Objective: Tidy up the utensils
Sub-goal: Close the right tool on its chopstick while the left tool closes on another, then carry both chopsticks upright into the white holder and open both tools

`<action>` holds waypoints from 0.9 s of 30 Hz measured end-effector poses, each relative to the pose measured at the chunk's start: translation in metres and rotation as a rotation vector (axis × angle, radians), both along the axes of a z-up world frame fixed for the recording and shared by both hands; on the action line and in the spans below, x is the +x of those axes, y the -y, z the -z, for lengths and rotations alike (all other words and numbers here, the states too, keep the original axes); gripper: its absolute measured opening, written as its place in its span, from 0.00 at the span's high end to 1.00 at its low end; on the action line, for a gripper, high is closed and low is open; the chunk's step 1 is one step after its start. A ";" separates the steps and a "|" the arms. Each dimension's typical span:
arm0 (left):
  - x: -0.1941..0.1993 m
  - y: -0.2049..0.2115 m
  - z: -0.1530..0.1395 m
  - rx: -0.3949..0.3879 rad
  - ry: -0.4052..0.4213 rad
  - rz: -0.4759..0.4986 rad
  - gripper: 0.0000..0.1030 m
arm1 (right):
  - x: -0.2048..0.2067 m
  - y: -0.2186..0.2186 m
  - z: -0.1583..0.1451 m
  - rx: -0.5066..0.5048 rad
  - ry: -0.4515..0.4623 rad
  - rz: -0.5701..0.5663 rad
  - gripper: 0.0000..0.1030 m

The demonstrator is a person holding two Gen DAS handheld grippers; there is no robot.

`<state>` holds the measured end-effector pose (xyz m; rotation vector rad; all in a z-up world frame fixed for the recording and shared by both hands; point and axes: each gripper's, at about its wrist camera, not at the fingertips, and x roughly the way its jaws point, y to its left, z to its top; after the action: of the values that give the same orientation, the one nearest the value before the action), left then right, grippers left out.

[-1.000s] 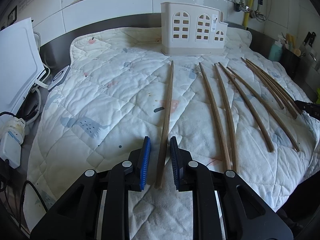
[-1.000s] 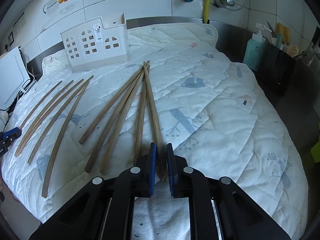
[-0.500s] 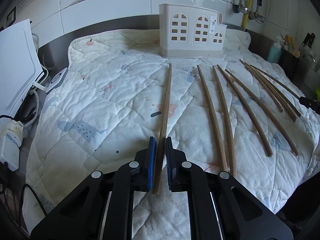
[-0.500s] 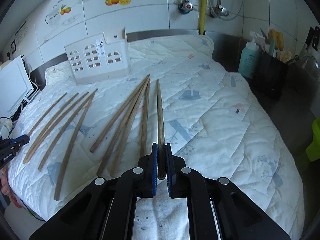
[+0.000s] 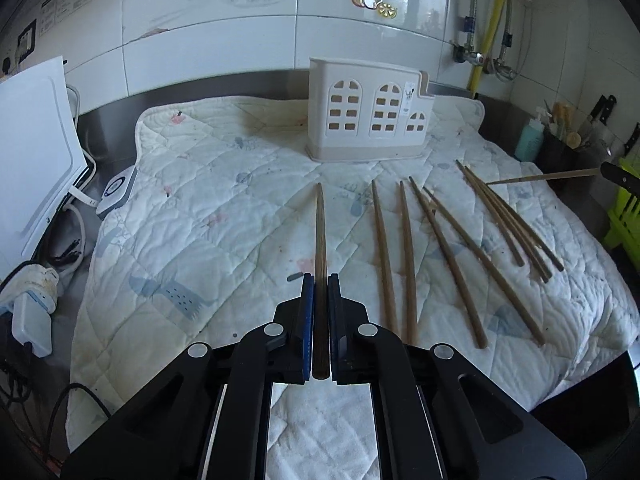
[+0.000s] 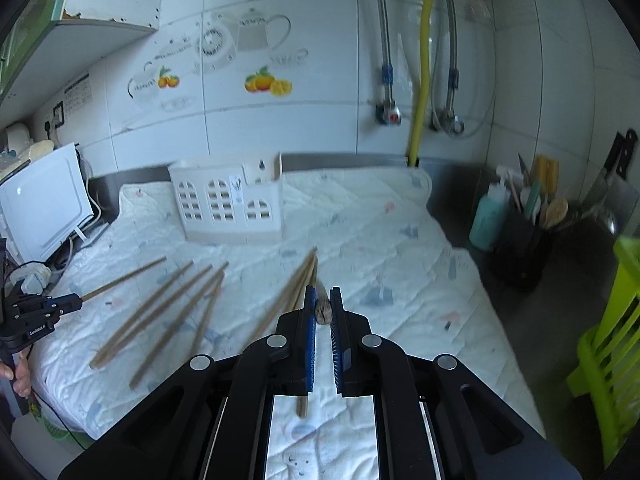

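My left gripper (image 5: 319, 280) is shut on a long brown chopstick (image 5: 319, 232) that points ahead at the white utensil holder (image 5: 368, 120), lifted off the quilted mat (image 5: 208, 216). Several more chopsticks (image 5: 448, 256) lie fanned on the mat to its right. My right gripper (image 6: 322, 292) is shut on another chopstick (image 6: 322, 312), seen almost end-on and raised well above the mat. From the right wrist view the holder (image 6: 228, 204) stands at the back left, and the left gripper (image 6: 78, 300) shows at the left edge with its chopstick (image 6: 124, 278).
A white appliance (image 5: 32, 160) and a power strip (image 5: 32, 284) with cables sit left of the mat. On the right stand a teal bottle (image 6: 486, 216), a black pot of kitchen tools (image 6: 524, 248) and a green rack (image 6: 608, 360). Pipes run down the tiled wall.
The left jaws closed onto the chopstick and lifted it off the mat. The right gripper rose higher with its chopstick and tilted up, so more wall shows.
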<state>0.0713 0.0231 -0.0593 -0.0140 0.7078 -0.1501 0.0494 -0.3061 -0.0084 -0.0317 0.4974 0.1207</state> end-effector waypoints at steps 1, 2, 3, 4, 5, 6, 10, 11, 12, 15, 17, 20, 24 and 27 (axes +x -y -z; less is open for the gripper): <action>0.002 -0.001 -0.006 -0.012 0.001 0.002 0.95 | 0.001 -0.001 -0.007 0.002 0.007 -0.014 0.93; 0.003 -0.003 -0.011 -0.022 0.005 0.002 0.95 | 0.002 -0.002 -0.016 -0.002 0.016 -0.028 0.93; 0.005 -0.004 -0.018 -0.028 0.018 0.001 0.95 | 0.004 -0.004 -0.025 -0.012 0.028 -0.039 0.93; 0.006 -0.004 -0.023 -0.030 0.026 0.004 0.95 | 0.007 -0.006 -0.033 -0.023 0.037 -0.051 0.93; 0.008 -0.002 -0.029 -0.028 0.033 0.008 0.95 | 0.009 -0.007 -0.040 -0.032 0.046 -0.059 0.93; 0.010 0.000 -0.035 -0.023 0.041 0.011 0.95 | 0.013 -0.008 -0.049 -0.038 0.053 -0.072 0.93; 0.023 0.012 -0.067 0.015 0.098 0.032 0.95 | 0.039 -0.012 -0.083 -0.048 0.053 -0.123 0.93; 0.025 0.014 -0.075 0.016 0.111 0.037 0.95 | 0.044 -0.013 -0.090 -0.041 0.051 -0.138 0.93; 0.028 0.017 -0.085 0.019 0.128 0.044 0.95 | 0.051 -0.014 -0.098 -0.038 0.048 -0.153 0.93; 0.037 0.028 -0.114 0.028 0.180 0.069 0.95 | 0.072 -0.022 -0.122 -0.034 0.036 -0.196 0.93; 0.042 0.035 -0.132 0.031 0.213 0.086 0.95 | 0.085 -0.029 -0.134 -0.033 0.013 -0.232 0.93; 0.051 0.050 -0.157 0.060 0.273 0.100 0.95 | 0.105 -0.043 -0.147 -0.059 -0.008 -0.256 0.93; 0.065 0.063 -0.193 0.074 0.356 0.101 0.95 | 0.129 -0.054 -0.152 -0.077 -0.030 -0.263 0.93; 0.079 0.073 -0.220 0.104 0.437 0.090 0.95 | 0.149 -0.059 -0.153 -0.074 -0.061 -0.273 0.93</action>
<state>0.1506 -0.0499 0.1606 0.1464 0.2793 -0.1947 0.1981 -0.2466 0.1443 -0.1692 0.5569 0.3712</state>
